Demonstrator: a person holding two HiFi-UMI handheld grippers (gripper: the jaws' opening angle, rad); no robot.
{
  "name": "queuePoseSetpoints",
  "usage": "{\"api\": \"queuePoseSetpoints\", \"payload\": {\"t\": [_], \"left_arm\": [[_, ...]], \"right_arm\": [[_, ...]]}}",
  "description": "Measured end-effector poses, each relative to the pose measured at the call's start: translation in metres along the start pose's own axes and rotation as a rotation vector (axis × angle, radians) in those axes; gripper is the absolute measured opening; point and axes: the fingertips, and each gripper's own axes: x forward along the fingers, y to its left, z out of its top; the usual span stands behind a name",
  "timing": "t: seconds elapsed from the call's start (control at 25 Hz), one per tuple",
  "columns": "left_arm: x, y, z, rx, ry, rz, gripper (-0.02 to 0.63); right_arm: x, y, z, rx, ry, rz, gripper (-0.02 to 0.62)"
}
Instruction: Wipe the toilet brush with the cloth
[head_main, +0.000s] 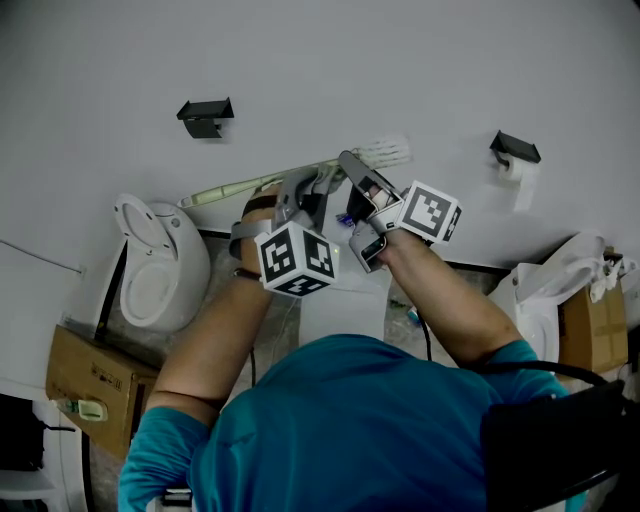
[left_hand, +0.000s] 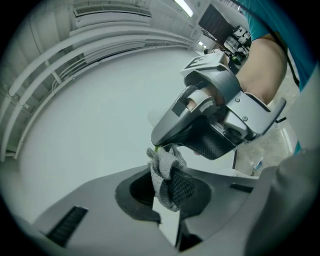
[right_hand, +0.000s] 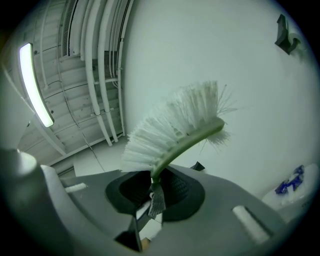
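We are wiping now: our left gripper (left_hand: 167, 191) squeezes the grey mesh cloth (left_hand: 162, 167), our right gripper (right_hand: 152, 192) squeezes the pale green, white-bristled toilet brush (right_hand: 175, 125), so next we should rub the cloth along it.

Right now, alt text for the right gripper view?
The right gripper clamps the toilet brush by its green neck, white bristles fanning up against a white wall. A grey cloth strip hangs at the jaws; black bracket top right.

Toilet setup inside test hall, by looks. Toilet (head_main: 160, 265), lid up, against white wall (head_main: 300, 60). Paper roll (head_main: 517, 168) on wall holder. Cardboard box (head_main: 95, 385) beside toilet. Overhead: bare pipes (right_hand: 100, 65), strip light (right_hand: 35, 82), industrial ceiling.
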Motion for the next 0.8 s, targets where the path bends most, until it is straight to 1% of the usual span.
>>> {"api": "queuePoseSetpoints", "payload": {"t": [0.12, 0.28, 0.44, 0.56, 0.8], "left_arm": [[-0.0005, 0.002, -0.0024, -0.006, 0.001, 0.012, 0.038], [-0.0014, 0.0021, -0.0017, 0.027, 0.004, 0.03, 0.038], [-0.0014, 0.002, -0.0026, 0.054, 0.009, 0.043, 0.038], [-0.002, 0.002, -0.0035, 0.071, 0.012, 0.051, 0.038], [-0.0043, 0.0076, -0.0099, 0.072, 0.022, 0.059, 0.038]], "right_arm": [[0.002, 0.0005, -0.0016, 0.0, 0.006, 0.006, 0.058], [0.0002, 0.0013, -0.0018, 0.001, 0.008, 0.018, 0.058], [0.0017, 0.0058, -0.0008, -0.028, 0.014, 0.053, 0.058], [-0.0003, 0.0034, -0.0012, -0.01, 0.011, 0.042, 0.058], [-0.0009, 0.0049, 0.0017, -0.015, 0.005, 0.052, 0.058]]}}
